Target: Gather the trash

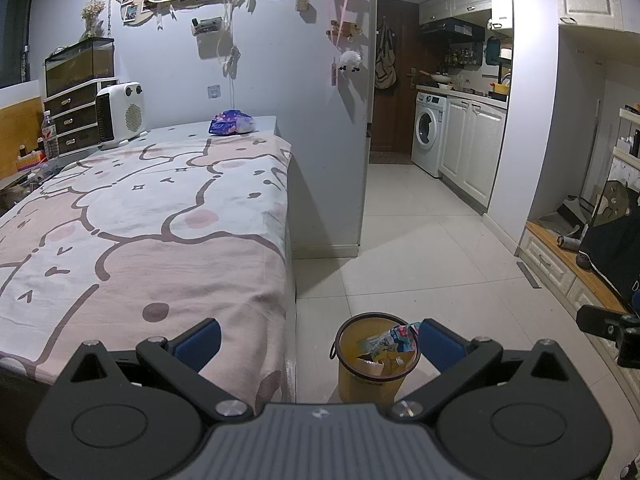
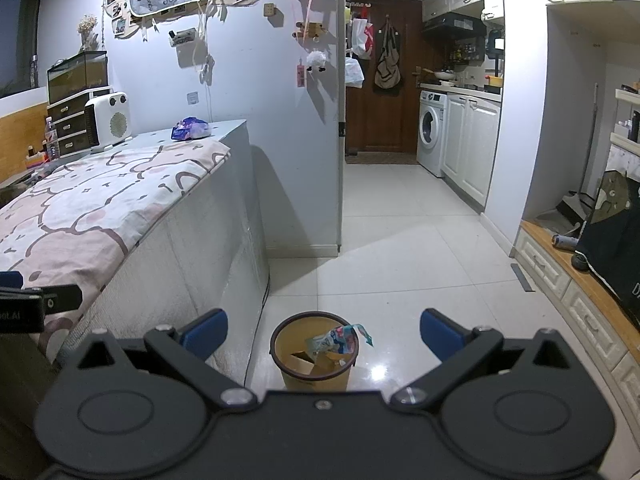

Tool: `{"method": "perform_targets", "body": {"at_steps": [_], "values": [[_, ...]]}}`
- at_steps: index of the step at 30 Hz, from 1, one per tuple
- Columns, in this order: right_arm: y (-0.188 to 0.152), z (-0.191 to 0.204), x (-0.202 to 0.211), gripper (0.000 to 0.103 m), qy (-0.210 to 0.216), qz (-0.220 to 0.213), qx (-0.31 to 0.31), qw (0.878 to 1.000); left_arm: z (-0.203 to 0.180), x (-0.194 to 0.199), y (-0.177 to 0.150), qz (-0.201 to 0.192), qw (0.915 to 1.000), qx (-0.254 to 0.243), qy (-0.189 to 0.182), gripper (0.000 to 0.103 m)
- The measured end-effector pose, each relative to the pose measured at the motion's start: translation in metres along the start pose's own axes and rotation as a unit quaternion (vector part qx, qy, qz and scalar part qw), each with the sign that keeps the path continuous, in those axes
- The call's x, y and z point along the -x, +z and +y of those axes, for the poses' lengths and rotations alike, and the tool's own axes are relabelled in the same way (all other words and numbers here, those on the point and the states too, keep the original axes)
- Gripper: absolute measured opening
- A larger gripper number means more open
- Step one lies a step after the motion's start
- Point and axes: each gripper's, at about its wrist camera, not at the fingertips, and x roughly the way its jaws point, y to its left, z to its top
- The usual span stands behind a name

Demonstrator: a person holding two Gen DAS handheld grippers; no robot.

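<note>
A yellow trash bin [image 1: 372, 380] [image 2: 316, 372] stands on the tiled floor beside the bed. Inside it lie cardboard scraps and a crumpled blue-and-white wrapper [image 1: 394, 338] [image 2: 338, 338] that hangs over the rim. My left gripper [image 1: 320, 340] is open above the bed's corner and the bin, nothing between its blue pads. My right gripper [image 2: 324, 334] is open too, held above the bin with the bin between its fingers in view. A purple packet [image 1: 232, 122] [image 2: 191, 128] lies at the bed's far end.
The bed with a pink cartoon blanket [image 1: 132, 216] [image 2: 88, 200] fills the left. A white heater [image 1: 120, 114] and drawers stand behind it. A kitchen with a washing machine [image 1: 428, 132] lies ahead. A low wooden bench [image 2: 580, 276] with a dark bag is at right.
</note>
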Motion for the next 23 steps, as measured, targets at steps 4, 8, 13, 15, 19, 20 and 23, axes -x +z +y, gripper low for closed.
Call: {"method": "perform_targets", "body": {"at_steps": [4, 8, 13, 15, 19, 20, 23], "values": [[0.0003, -0.0004, -0.0002, 0.103, 0.001, 0.000, 0.000, 1.000, -0.0002, 0.0002, 0.0000, 0.000, 1.0000, 0.000, 0.000, 0.103], [0.0003, -0.0007, -0.0001, 0.103, 0.000, 0.000, 0.000, 1.000, -0.0002, 0.0003, -0.0001, 0.000, 1.0000, 0.000, 0.000, 0.103], [0.0005, -0.0002, 0.0000, 0.103, 0.000, 0.000, 0.000, 1.000, -0.0003, 0.0001, 0.0000, 0.000, 1.0000, 0.000, 0.000, 0.103], [0.0009, 0.0002, -0.0001, 0.103, 0.000, 0.000, 0.000, 1.000, -0.0004, 0.0002, 0.0000, 0.000, 1.0000, 0.000, 0.000, 0.103], [0.0009, -0.0002, -0.0002, 0.103, 0.000, 0.001, 0.000, 1.000, -0.0009, 0.0002, -0.0005, 0.001, 1.0000, 0.000, 0.000, 0.103], [0.0010, 0.0001, -0.0001, 0.103, 0.000, 0.001, 0.000, 1.000, -0.0007, 0.0002, -0.0004, 0.001, 1.0000, 0.000, -0.001, 0.103], [0.0009, -0.0001, 0.0001, 0.103, -0.001, 0.001, 0.000, 1.000, -0.0018, -0.0004, -0.0017, 0.002, 1.0000, 0.000, -0.002, 0.103]]}}
